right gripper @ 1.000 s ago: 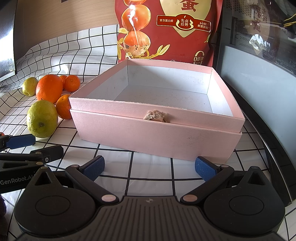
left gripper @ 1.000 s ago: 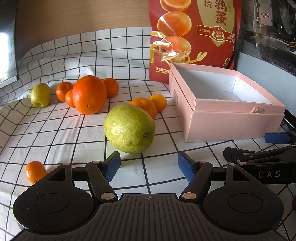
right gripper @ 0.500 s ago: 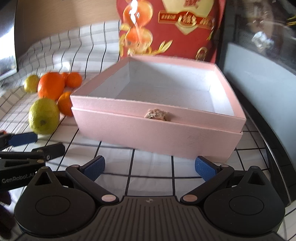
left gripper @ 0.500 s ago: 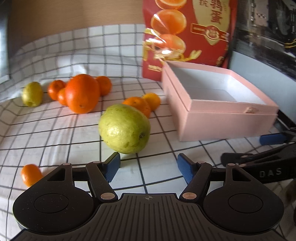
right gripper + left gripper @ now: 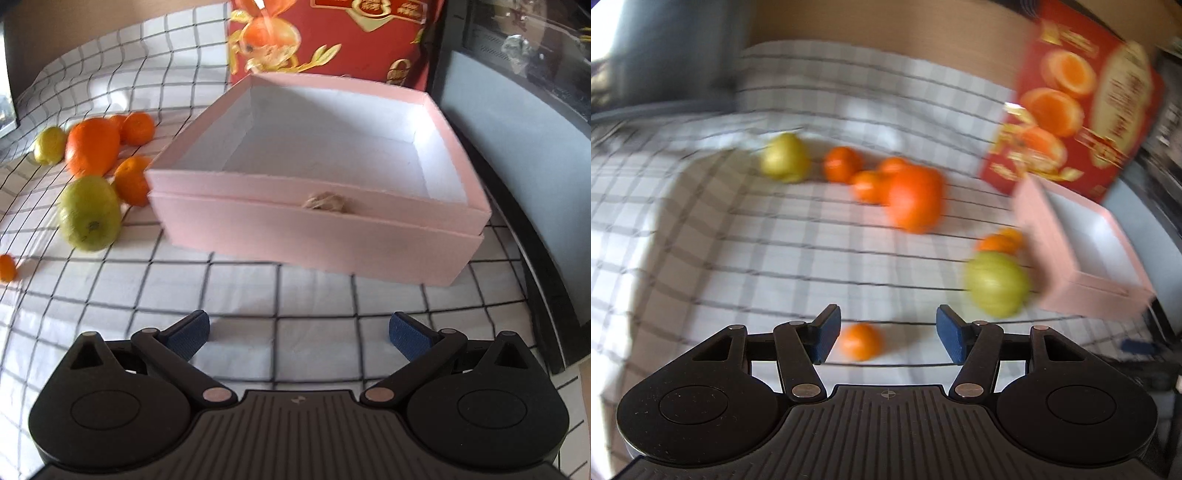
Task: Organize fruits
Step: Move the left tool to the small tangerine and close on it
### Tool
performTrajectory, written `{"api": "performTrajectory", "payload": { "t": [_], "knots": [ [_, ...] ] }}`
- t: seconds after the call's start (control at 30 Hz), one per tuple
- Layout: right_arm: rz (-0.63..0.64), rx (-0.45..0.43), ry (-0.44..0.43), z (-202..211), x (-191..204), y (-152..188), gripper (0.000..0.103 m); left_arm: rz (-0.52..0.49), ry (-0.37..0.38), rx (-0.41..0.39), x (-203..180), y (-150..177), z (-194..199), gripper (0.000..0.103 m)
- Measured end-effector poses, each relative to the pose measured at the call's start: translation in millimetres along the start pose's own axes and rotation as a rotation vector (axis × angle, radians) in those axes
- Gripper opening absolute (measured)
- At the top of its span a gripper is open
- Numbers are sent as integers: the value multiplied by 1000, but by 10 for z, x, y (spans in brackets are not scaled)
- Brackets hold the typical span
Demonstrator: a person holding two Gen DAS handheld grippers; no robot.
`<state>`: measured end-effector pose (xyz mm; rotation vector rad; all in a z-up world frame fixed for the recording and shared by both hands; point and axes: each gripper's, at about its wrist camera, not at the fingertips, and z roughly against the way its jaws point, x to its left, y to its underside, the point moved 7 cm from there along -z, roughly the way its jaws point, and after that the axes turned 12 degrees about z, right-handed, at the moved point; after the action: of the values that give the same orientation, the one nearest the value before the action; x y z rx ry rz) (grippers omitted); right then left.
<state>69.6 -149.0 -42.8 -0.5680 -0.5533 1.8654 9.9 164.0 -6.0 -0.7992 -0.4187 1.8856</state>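
Nearest the left wrist camera, the left gripper (image 5: 886, 334) hangs over the white cloth with a black grid (image 5: 738, 258), its blue-padded jaws closing but wide apart, pressing on nothing; a small orange mandarin (image 5: 860, 341) lies on the cloth in line with the gap, closer to the left pad, and whether it sits between the pads or beyond them cannot be told through the blur. Past it to the right rests a large round green fruit (image 5: 996, 283), just beside the near corner of the open pink cardboard box with a white inside (image 5: 1067, 254), with two small orange fruits (image 5: 999, 242) tucked behind it against the box wall. Further back lies a big orange (image 5: 916, 199) with three small mandarins (image 5: 866, 173) crowded beside it, and a small yellow-green fruit (image 5: 783, 158) at the far left of that cluster. A red printed bag (image 5: 1082, 122) stands behind the box. In the right wrist view, the right gripper (image 5: 298, 334) hovers above bare cloth with its jaws spread wide and holding nothing, aimed at the front wall of the pink box, which bears a small twine knot (image 5: 325, 202); the box is empty.
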Motion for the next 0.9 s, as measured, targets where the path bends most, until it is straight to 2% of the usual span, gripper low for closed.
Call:
{"api": "performTrajectory", "payload": {
  "t": [0.1, 0.3, 0.47, 0.6, 0.77, 0.83, 0.9],
  "knots": [
    [5, -24, 13, 110, 195, 42, 97, 45, -16, 37, 175, 14, -13, 62],
    [46, -98, 16, 325, 585, 4, 97, 2, 13, 91, 155, 151, 32, 62],
    [95, -91, 64, 430, 762, 50, 98, -18, 8, 83, 108, 259, 64, 62],
    [89, -99, 43, 513, 828, 139, 97, -38, 22, 75, 32, 275, 45, 62],
    [118, -107, 49, 574, 870, 175, 97, -57, -5, 53, -32, 208, -75, 62],
    [108, -105, 50, 583, 855, 189, 98, -71, -20, 48, -43, 171, -153, 58],
    [93, -98, 46, 580, 832, 217, 97, -82, -36, 66, -47, 156, -242, 47]
  ]
}}
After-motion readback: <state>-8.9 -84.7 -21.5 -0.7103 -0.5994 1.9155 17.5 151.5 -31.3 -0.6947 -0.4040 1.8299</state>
